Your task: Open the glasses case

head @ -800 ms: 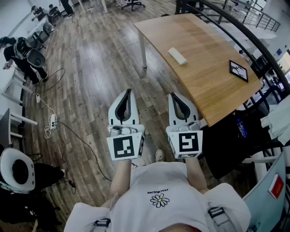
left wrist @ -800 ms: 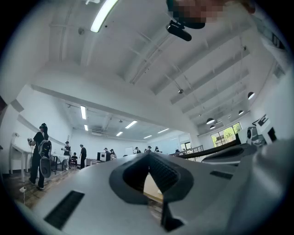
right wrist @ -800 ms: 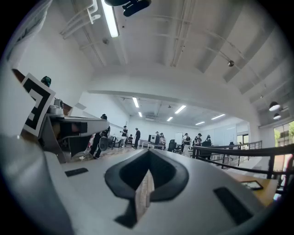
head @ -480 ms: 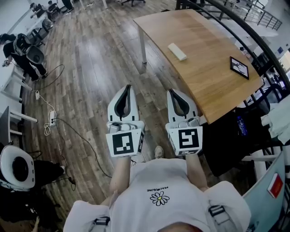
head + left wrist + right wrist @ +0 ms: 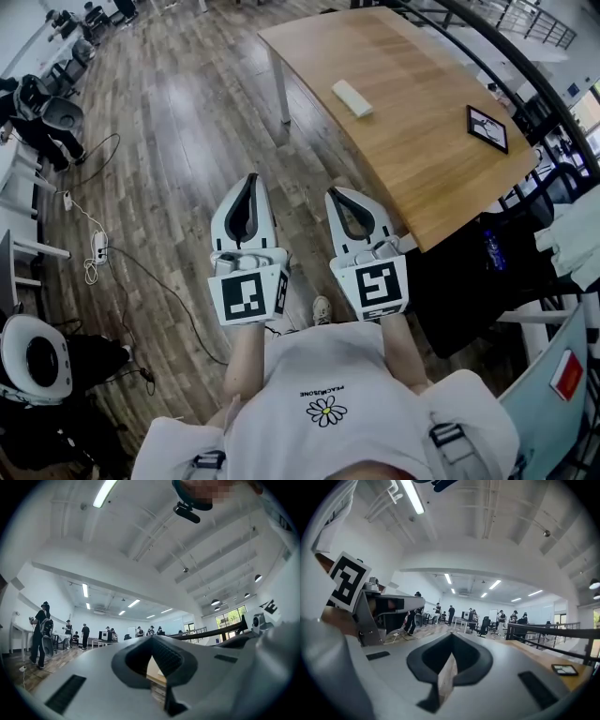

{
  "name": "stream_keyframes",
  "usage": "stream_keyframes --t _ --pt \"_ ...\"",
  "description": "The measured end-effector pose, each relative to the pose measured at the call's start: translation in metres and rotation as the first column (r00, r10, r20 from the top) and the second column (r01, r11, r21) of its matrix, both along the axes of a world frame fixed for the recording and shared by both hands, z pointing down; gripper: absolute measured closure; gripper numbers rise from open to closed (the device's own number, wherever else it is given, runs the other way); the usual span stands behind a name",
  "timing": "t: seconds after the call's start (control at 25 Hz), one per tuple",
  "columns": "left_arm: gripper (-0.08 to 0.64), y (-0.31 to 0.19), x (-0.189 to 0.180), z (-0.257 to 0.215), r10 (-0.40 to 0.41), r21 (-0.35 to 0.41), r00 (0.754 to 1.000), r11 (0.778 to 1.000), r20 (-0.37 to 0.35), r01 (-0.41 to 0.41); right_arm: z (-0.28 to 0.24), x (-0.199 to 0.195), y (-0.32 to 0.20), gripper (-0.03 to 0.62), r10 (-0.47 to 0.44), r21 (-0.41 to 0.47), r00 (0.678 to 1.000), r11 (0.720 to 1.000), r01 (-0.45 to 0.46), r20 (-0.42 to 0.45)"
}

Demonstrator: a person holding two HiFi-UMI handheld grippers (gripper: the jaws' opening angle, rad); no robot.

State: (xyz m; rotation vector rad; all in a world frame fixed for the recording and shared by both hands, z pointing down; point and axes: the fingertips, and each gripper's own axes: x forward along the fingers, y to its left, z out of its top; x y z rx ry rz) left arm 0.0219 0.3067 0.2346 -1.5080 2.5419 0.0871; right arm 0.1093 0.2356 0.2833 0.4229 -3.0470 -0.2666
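Left gripper (image 5: 251, 178): jaws brought fully together with nothing between them. Its own view shows only the dark cut-out behind the tips, with a slice of tabletop seen through it. It is held in the air, nose tipped a little upward.
Right gripper (image 5: 331, 193): jaws likewise pressed together and empty. It is held about level, just beside the left one without touching it.
Under both grippers: plank floor (image 5: 187, 141), with the person's shoe (image 5: 322, 309) below and behind them. Neither gripper touches anything.
Table (image 5: 431, 178): ahead and to the right of the right gripper. Its near edge passes just to that gripper's right in the head view, and neither gripper is over the top.
Glasses case (image 5: 352, 97): the pale oblong lying flat on the tabletop, well ahead of both grippers and nearer the right one. It looks shut, but it is too small here to make out a hinge or seam.
Dark framed slab (image 5: 487, 128): farther right on the same top, well apart from the case.
Done so far: nothing, by my reading. The case is untouched and both grippers are well short of it.
Left to do: probably bring both grippers over the table, open the jaws, hold the base with one and lift the lid with the other.
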Motion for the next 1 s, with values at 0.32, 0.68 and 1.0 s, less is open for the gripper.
stream_keyframes --t 0.32,0.68,1.0 --pt "0.543 -0.011 0.000 -0.002 -0.011 0.009 1.000 1.000 0.028 0.011 0.009 0.002 -0.016 0.584 -0.005 -0.055 0.999 0.998 0.007 0.033" --pt "0.543 -0.026 -0.014 -0.002 -0.012 0.033 0.997 0.999 0.071 0.009 0.015 -0.004 -0.030 0.584 0.002 -0.092 0.999 0.996 0.003 0.054" --pt "0.543 -0.087 -0.043 -0.004 0.067 0.075 0.996 0.995 0.066 -0.072 0.024 -0.026 -0.072 0.584 0.069 -0.060 0.997 0.996 -0.067 0.033"
